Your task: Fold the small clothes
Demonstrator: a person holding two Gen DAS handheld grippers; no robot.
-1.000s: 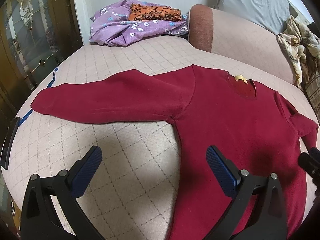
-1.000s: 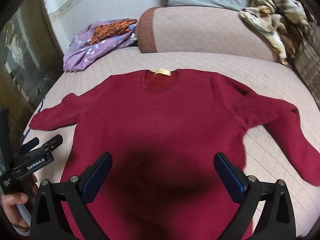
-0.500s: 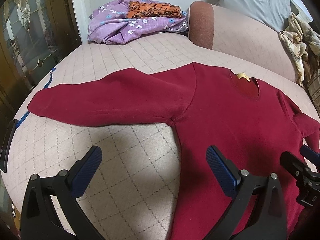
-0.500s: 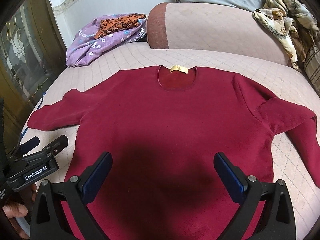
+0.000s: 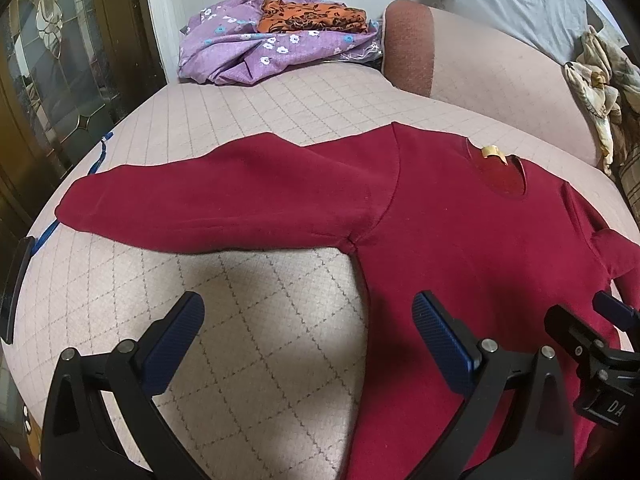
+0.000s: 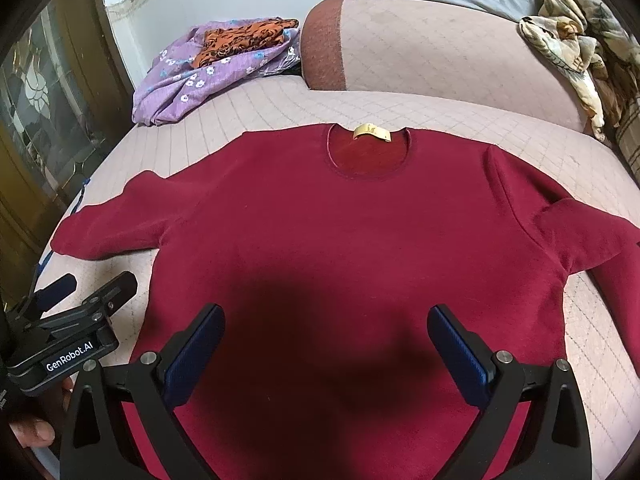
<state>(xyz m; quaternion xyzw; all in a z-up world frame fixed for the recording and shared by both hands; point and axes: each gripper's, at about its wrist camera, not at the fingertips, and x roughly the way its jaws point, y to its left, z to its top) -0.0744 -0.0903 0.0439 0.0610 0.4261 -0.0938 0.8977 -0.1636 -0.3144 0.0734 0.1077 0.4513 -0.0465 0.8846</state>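
Observation:
A dark red long-sleeved sweater [image 6: 340, 220] lies flat, front up, on the pink quilted bed [image 6: 580, 340], with a yellow label [image 6: 370, 131] at the neck. One sleeve [image 5: 208, 208] stretches straight out to the left; the other sleeve [image 6: 588, 240] bends down at the right. My left gripper [image 5: 308, 332] hovers open over the bed beside the sweater's left side seam, below the armpit. My right gripper [image 6: 326, 340] hovers open above the sweater's lower body, nothing between its fingers. Each gripper shows in the other's view: the left gripper [image 6: 86, 290] and the right gripper [image 5: 588, 320].
A purple flowered cloth [image 5: 256, 52] with an orange patterned garment [image 5: 312, 20] on it lies at the bed's far left corner. A long pink bolster [image 6: 440, 52] runs along the back, with a crumpled beige cloth [image 6: 576, 48] at its right. A dark glass-panelled door [image 5: 48, 80] stands left.
Both grippers have moved forward and lower over the sweater, which looks larger now. Both stay open. The sweater has not moved.

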